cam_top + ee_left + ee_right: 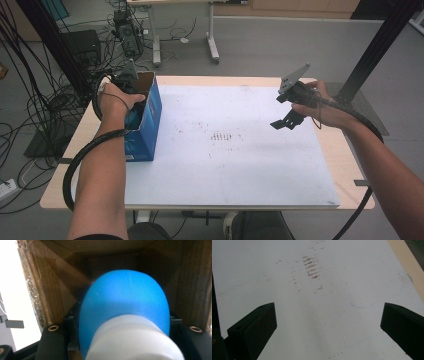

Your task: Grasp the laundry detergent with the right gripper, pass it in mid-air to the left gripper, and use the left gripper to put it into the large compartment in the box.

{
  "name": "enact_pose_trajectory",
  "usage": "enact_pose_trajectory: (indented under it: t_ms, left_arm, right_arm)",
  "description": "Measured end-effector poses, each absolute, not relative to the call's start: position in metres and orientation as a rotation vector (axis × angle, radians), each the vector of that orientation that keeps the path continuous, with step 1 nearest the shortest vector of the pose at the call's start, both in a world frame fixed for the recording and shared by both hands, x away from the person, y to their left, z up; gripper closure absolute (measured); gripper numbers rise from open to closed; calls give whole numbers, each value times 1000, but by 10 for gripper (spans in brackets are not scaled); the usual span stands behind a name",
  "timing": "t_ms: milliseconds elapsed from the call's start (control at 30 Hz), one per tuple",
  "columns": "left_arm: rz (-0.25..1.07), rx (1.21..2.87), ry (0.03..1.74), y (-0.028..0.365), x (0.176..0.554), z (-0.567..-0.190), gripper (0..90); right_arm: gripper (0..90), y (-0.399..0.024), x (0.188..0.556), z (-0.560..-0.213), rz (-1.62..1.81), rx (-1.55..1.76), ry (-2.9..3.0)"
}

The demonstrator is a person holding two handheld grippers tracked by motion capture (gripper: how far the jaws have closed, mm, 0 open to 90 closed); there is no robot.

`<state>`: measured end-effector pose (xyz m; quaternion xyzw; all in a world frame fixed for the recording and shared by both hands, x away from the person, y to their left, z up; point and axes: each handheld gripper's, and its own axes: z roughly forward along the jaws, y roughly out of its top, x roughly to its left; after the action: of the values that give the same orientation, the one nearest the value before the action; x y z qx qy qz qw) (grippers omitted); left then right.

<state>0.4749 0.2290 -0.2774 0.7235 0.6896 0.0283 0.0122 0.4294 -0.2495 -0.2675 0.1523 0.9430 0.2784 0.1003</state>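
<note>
Left hand-held gripper [131,102] inside box [150,117]

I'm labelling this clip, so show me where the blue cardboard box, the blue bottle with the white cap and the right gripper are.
Blue cardboard box [150,120], high view, its blue side wall.
Blue bottle with white cap [125,300], left gripper view, its blue body.
Right gripper [328,325], right gripper view, midway between its open jaws.
</note>
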Motion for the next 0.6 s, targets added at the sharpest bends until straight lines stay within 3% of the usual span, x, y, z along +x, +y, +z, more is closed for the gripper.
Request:
enact_pose_trajectory:
  t_ms: [600]
  left_arm:
    - [90, 2256, 2148, 229, 475, -277, 369]
  right_arm:
    - [4, -250, 429, -266, 821, 448, 2785]
